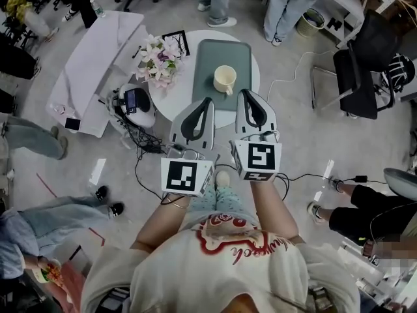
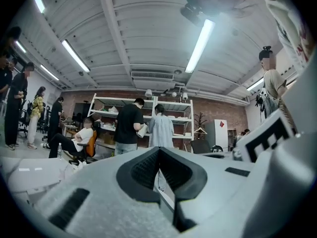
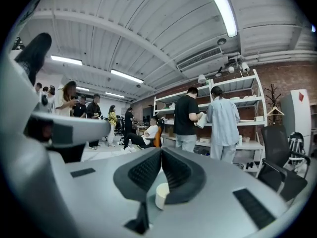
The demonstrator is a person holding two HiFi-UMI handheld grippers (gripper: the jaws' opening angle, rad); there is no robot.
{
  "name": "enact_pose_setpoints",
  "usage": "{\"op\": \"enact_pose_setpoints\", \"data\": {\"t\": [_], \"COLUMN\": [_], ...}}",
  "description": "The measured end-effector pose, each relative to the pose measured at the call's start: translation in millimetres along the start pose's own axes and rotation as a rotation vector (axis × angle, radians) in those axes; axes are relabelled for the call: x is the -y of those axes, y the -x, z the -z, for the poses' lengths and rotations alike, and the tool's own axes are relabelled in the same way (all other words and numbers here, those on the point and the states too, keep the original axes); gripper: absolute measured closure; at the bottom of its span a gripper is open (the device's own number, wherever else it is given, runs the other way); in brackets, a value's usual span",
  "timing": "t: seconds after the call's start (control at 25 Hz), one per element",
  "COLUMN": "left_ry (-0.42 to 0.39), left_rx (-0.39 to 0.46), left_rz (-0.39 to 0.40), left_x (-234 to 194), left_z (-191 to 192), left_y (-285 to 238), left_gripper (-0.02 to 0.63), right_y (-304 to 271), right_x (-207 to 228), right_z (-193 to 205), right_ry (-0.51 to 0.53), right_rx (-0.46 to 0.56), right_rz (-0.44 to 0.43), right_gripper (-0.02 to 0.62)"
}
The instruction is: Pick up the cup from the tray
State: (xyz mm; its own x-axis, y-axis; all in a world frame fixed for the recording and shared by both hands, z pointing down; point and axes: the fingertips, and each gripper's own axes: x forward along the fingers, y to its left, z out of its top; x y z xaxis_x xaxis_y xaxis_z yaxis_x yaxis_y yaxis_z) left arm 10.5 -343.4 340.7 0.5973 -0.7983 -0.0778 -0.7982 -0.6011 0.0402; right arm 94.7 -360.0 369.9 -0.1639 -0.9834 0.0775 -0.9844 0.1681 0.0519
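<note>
A cream cup (image 1: 225, 80) with a handle stands upright on a grey-green tray (image 1: 210, 57) on a small round white table (image 1: 168, 104). Both grippers hang side by side over the tray's near end, short of the cup and not touching it. My left gripper (image 1: 207, 101) has its jaws together with nothing between them, as the left gripper view (image 2: 158, 150) also shows. My right gripper (image 1: 246, 93) is likewise shut and empty. In the right gripper view (image 3: 161, 151) the cup (image 3: 162, 195) peeks out below the joined jaws.
A bunch of flowers (image 1: 156, 57) and a small picture frame (image 1: 177, 41) stand on the table's left side. A white device (image 1: 135, 104) with cables sits on the floor left of the table. A black chair (image 1: 361, 70) is at the right. People stand around.
</note>
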Motion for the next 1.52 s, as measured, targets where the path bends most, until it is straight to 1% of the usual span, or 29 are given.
{"op": "enact_pose_setpoints", "data": {"t": [0.16,0.32,0.44,0.48,0.56,0.6,0.72,0.96,1.08,1.12,1.16,1.24,1.32,1.52], "left_ry": [-0.007,0.009,0.004,0.000,0.002,0.004,0.014,0.034,0.049,0.040,0.024,0.005,0.005,0.005], "left_rx": [-0.007,-0.014,-0.021,-0.025,-0.032,-0.036,-0.049,-0.075,-0.089,-0.090,-0.088,-0.089,-0.094,-0.101], "left_rz": [0.008,0.000,0.000,-0.001,-0.007,-0.010,-0.018,-0.022,-0.028,-0.029,-0.029,-0.031,-0.033,-0.032], "left_x": [2.4,1.6,1.7,1.2,-1.1,-2.5,-5.4,-5.9,-5.8,-7.1,-8.8,-11.1,-11.3,-10.8], "left_z": [4.9,11.0,15.4,17.7,22.0,23.6,29.8,36.9,38.4,39.9,41.6,44.5,46.2,47.5], "left_y": [-3.4,-4.3,-2.9,-2.1,-0.1,1.0,4.1,5.4,6.1,6.9,8.0,9.7,10.6,11.2], "left_gripper": [0.598,0.598,0.598,0.598,0.598,0.598,0.598,0.598,0.598,0.598,0.598,0.598,0.598,0.598], "right_y": [-31.8,-66.5,-83.5,-87.1,-94.1,-97.6,-106.4,-120.4,-124.4,-125.0,-125.3,-125.5,-125.1,-123.4], "right_x": [10.4,4.1,11.1,13.7,15.0,14.2,10.5,7.4,11.0,12.6,13.8,14.5,14.0,13.5], "right_z": [59.9,126.6,172.4,184.6,203.2,210.9,231.3,259.9,261.1,260.6,260.3,260.5,259.4,256.2], "right_ry": [-0.029,-0.092,-0.100,-0.098,-0.104,-0.108,-0.114,-0.078,-0.011,0.021,0.048,0.078,0.072,0.005], "right_rx": [-0.072,-0.140,-0.230,-0.252,-0.284,-0.297,-0.342,-0.416,-0.429,-0.429,-0.427,-0.421,-0.416,-0.390], "right_rz": [0.008,-0.057,-0.025,-0.013,-0.007,-0.010,-0.022,-0.032,-0.019,-0.014,-0.007,0.005,0.014,0.026], "right_gripper": [0.571,0.569,0.565,0.540,0.432,0.394,0.376,0.377,0.380,0.397,0.453,0.529,0.533,0.537]}}
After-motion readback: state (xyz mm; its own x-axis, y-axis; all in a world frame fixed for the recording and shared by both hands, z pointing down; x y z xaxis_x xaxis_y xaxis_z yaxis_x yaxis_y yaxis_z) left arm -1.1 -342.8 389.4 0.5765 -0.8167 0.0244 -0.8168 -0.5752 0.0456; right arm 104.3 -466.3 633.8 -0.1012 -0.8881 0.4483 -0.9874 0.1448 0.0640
